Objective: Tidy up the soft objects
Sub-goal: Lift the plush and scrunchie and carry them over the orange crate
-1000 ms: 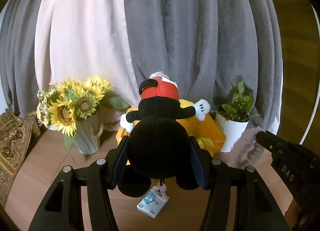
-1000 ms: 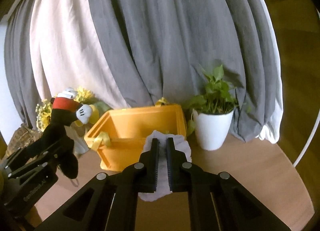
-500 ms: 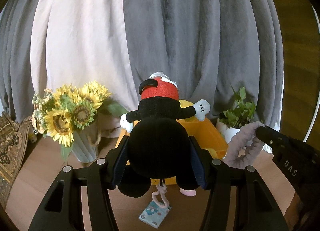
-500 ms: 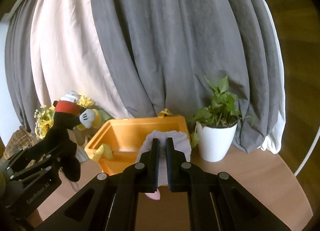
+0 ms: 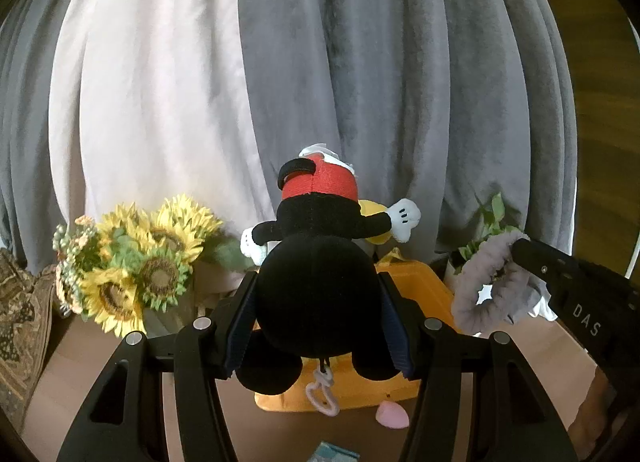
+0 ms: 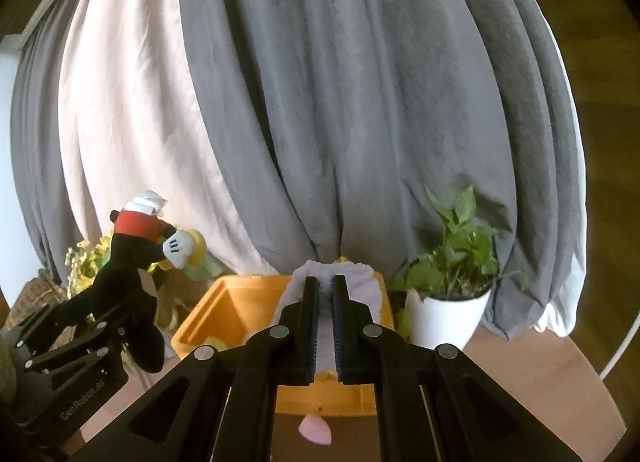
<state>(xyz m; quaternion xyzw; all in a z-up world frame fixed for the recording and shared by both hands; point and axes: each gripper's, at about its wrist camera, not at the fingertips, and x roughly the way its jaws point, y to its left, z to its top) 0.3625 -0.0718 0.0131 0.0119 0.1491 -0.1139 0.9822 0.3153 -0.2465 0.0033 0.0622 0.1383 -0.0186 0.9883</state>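
My left gripper (image 5: 316, 302) is shut on a black mouse plush (image 5: 316, 262) with red shorts and white gloves, held in the air just left of and above the orange bin (image 5: 416, 286). It also shows in the right wrist view (image 6: 132, 262). My right gripper (image 6: 325, 294) is shut on a fluffy grey scrunchie (image 6: 360, 286) and holds it over the orange bin (image 6: 224, 314). The scrunchie shows as a ring in the left wrist view (image 5: 480, 286).
A sunflower vase (image 5: 132, 274) stands left of the bin. A white potted plant (image 6: 448, 302) stands right of it. A pink sponge (image 6: 314, 428) and a small blue packet (image 5: 332, 454) lie on the wooden table before the bin. Grey and pale curtains hang behind.
Both grippers have risen and moved forward towards the bin with their loads. The scrunchie now hangs over the bin, and the plush is closer to it.
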